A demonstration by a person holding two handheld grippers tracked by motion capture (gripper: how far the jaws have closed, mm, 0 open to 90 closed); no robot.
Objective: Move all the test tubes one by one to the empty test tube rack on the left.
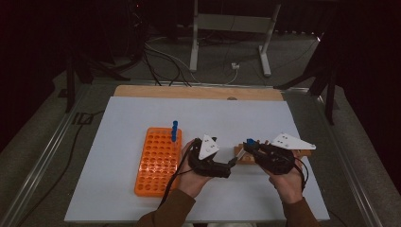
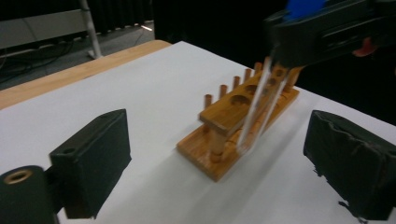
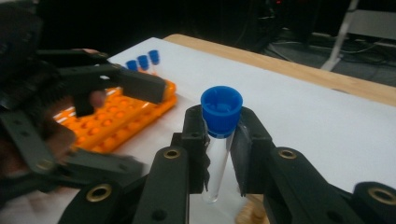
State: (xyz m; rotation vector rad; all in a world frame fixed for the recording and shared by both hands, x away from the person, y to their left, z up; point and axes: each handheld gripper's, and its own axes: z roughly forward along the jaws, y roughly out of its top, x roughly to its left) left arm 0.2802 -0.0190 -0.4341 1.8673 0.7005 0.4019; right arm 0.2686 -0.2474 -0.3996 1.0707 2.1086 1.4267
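Blue-capped test tube (image 3: 218,140) clamped in the right gripper (image 3: 219,154) above the wooden rack (image 2: 238,126).
Left gripper (image 2: 219,158), released, sat just left of that rack, jaws holding nothing.

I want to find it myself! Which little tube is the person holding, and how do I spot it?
Start at the white table and go right of the orange rack to the wooden rack. Above it, the right gripper pinches a clear test tube with a blue cap. The other blue-capped tubes stand in the orange rack; this one hangs held between black jaws.

White table (image 1: 142,198): orange rack (image 1: 157,161), wooden rack (image 2: 233,126).
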